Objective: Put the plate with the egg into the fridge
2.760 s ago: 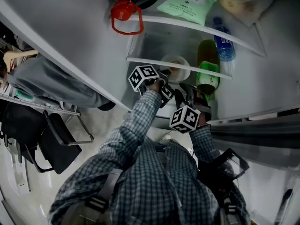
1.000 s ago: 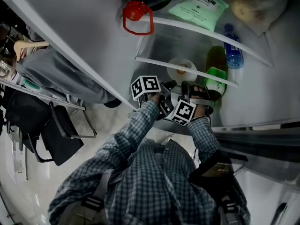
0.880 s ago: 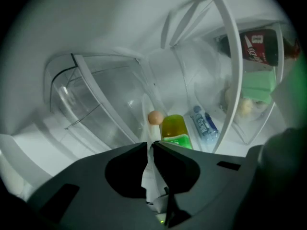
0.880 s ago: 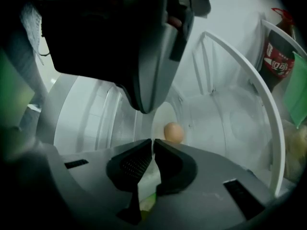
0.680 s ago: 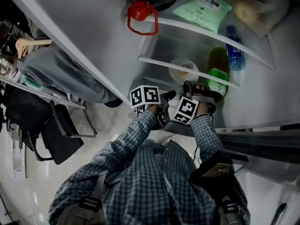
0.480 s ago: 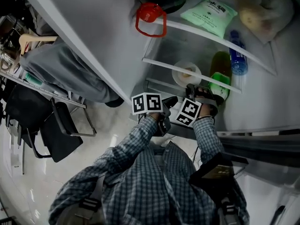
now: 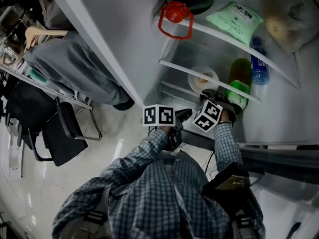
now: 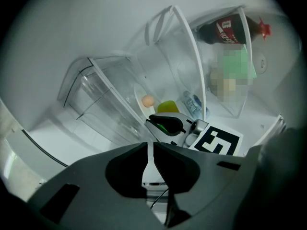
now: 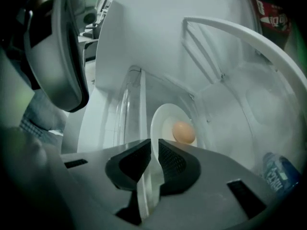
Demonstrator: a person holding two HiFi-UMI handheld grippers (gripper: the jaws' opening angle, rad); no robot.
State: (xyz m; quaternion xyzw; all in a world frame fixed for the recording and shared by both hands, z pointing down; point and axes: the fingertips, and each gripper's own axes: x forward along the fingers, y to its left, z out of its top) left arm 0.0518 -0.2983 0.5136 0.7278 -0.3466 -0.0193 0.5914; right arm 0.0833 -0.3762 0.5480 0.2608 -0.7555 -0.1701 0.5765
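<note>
So the right hand-held gripper (image 9: 154, 145) had its jaws nearly together with the rim of the plate (image 9: 160, 114) sandwiched between them. The jaws had just been easing apart a little, but as far as I could see the pads were touching the rim on both sides. The plate sat straight ahead of that hand-held gripper, inside the fridge on the lower glass shelf (image 7: 174, 66). The egg (image 9: 183, 132) was lying on it just past the jaw tips, a bit to the right.

The green bottle (image 7: 238, 91) stood close by on the right of that hand-held gripper, with the blue-capped bottle (image 7: 258, 68) further back.

The left hand-held gripper (image 8: 149, 147) was just to the left of the right one and a touch further back from the shelf. Its jaws were pretty much together with nothing in them. The plate and egg were well ahead of it.
</note>
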